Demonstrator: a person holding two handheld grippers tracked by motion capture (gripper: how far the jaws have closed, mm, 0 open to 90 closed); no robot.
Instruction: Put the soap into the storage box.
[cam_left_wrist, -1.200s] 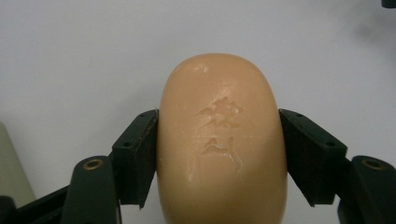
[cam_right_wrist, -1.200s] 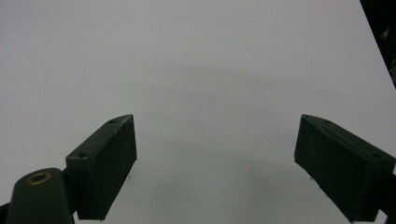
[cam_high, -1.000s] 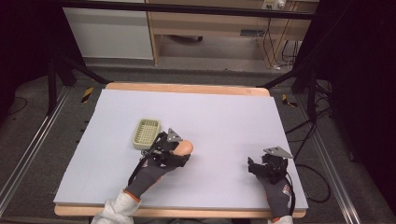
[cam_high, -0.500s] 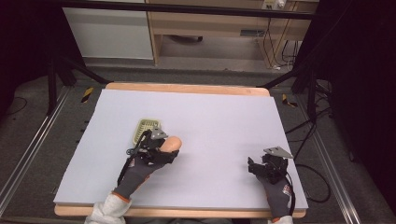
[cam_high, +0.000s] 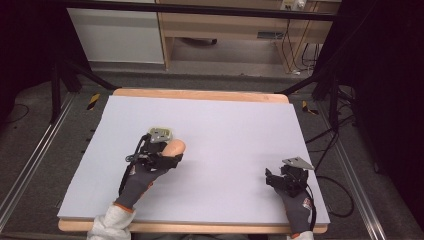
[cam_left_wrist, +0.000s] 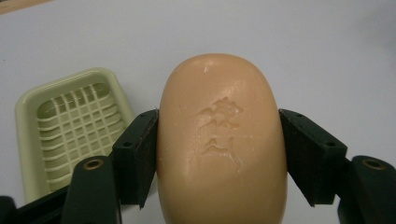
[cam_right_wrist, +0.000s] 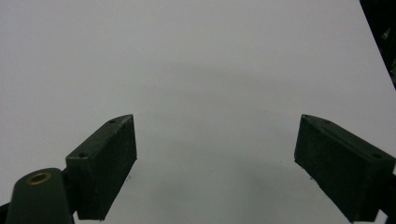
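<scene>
White worktop carries a green soap dish toward its left edge; left gripper clamps the soap bar, likely needing lowering into it; right gripper gapes, idle.

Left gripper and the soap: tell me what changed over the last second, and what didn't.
The left gripper, shut on the soap bar throughout, carried it leftward across the table in the high view, up beside the soap dish, which it now partly hides there. The dish itself did not move. The right gripper stayed open and in place.
</scene>
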